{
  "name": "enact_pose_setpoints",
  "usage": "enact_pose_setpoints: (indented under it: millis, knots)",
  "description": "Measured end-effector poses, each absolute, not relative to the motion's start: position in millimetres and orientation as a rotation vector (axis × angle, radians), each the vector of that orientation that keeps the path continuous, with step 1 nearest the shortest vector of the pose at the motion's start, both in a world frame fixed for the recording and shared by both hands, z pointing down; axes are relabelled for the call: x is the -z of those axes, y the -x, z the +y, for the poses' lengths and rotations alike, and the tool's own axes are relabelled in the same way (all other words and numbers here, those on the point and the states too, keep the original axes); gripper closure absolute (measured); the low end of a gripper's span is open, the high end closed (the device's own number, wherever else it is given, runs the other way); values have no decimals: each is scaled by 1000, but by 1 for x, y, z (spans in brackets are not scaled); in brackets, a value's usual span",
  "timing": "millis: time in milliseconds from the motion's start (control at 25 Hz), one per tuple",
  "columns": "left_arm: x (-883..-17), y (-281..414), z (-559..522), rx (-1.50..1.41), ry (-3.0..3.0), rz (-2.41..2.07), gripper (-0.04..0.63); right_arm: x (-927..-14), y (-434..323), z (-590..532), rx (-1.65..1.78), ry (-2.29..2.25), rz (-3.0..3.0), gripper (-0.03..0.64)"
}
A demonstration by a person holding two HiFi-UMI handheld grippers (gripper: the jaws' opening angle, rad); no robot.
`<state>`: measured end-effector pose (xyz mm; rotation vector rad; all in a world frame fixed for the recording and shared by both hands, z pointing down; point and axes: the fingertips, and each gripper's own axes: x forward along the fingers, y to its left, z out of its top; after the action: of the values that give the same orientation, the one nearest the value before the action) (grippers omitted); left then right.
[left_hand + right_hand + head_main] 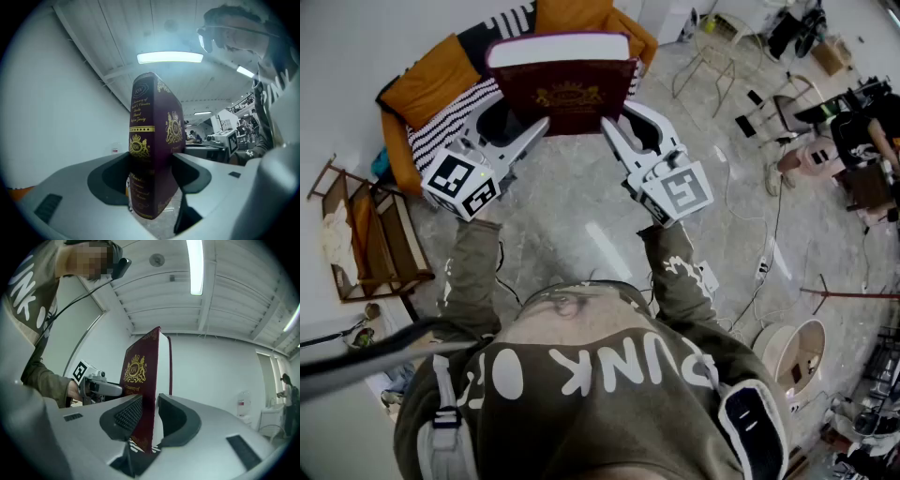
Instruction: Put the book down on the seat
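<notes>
A thick maroon book (565,89) with gold crests is held up in the air between both grippers, spine toward the left one. My left gripper (514,117) is shut across the spine end (152,140), both pads against the covers. My right gripper (630,120) is shut on the book's other edge (140,380), with the cover pinched between its ribbed pads. The seat (431,80), an orange armchair with a black-and-white striped cushion (441,127), lies beyond and below the book; the book hides part of it.
A wooden rack (370,234) stands at the left by the wall. Metal chair frames (703,61) and clutter fill the upper right. Cables trail over the grey floor, and a round white tub (797,352) sits at the lower right.
</notes>
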<state>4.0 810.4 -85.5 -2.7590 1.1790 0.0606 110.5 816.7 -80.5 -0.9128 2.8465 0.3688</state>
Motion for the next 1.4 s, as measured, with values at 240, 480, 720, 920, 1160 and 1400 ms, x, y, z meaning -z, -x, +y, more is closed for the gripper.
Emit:
enact_pose_setpoints:
  millis: [240,480,720,920,1160,1400]
  knots:
    - [84,-5,809,-58,2758,1177,330,79,-111,815,-375,916,2842,500]
    - [84,-4,809,-56,2762,1176,330,79,-110,815,-370,918,2846,500]
    - [82,-26,808,-41,2767,1175,330,77,-133,815,-355,898,2846,497]
    - [82,-48,808,-29,2767,1173,330,76,-155,815,-361,902,2842,497]
    - [77,-51,808,-23,2768,1185,330,72,-158,815,-328,894,2858,497]
    - [69,-96,795,20,2787,1182,330,63,-202,801,-301,893,2862,497]
